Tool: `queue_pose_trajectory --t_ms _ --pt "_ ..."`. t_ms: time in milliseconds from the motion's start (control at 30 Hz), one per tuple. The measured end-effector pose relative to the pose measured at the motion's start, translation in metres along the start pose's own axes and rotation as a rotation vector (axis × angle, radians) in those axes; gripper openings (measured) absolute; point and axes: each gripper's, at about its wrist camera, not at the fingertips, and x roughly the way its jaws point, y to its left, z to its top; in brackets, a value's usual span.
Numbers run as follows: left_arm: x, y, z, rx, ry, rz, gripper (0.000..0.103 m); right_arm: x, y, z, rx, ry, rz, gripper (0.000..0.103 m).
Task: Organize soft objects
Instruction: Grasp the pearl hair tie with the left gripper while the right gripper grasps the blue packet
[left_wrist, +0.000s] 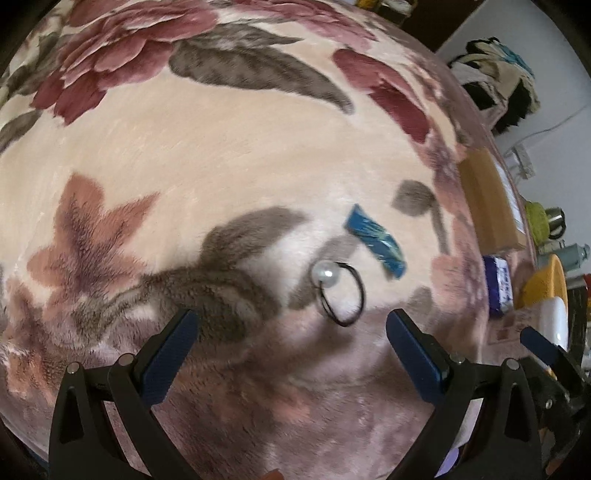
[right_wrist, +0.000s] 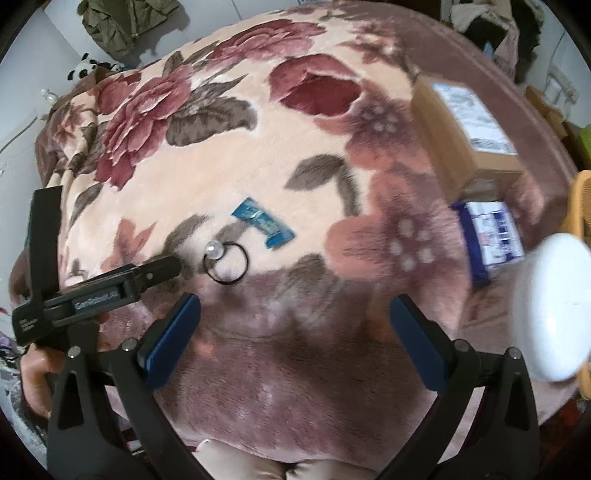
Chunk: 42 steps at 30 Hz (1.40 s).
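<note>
Both grippers, left gripper and right gripper, we are holding wide open, empty, over the blanket; hair tie is lying at 12 o'clock.

A plush blanket printed with dark red flowers and grey-brown leaves covers the bed. Near its right edge lies a brown cardboard box with a white printed label on top, and just in front of it a smaller blue-and-white packet. Past that edge stand a yellow-orange basket and a white rounded object, blurred. Beyond the bed's far left corner an olive-green jacket hangs on the pale wall, with a black-and-white panda toy below it.
</note>
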Motion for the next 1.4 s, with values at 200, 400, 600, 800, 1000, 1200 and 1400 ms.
queue_pose_trajectory --t_ms 200,400,600,800,1000,1200,1400 --pt "0.021 -0.012 0.004 0.03 0.006 0.001 0.086 0.012 0.001 -0.005 -0.01 -0.007 0.034 0.097" --pt "0.043 -0.039 0.01 0.092 0.004 0.009 0.057 0.022 -0.003 -0.008 -0.025 0.008 0.028 0.092" --pt "0.058 -0.028 0.013 0.077 0.013 0.034 0.023 0.036 -0.003 -0.002 -0.056 0.005 0.023 0.081" --pt "0.034 0.0 0.012 0.03 -0.044 0.042 0.023 0.069 0.008 0.02 -0.116 0.005 0.023 0.073" --pt "0.036 0.024 0.015 -0.001 -0.021 0.059 0.023 0.112 0.03 0.046 -0.168 0.029 0.024 0.073" --pt "0.039 0.026 0.016 -0.002 -0.008 0.041 0.023 0.139 0.037 0.052 -0.193 0.098 0.024 0.033" --pt "0.033 0.019 0.008 0.005 -0.014 0.039 0.023 0.115 0.024 0.028 -0.164 0.078 0.068 0.023"
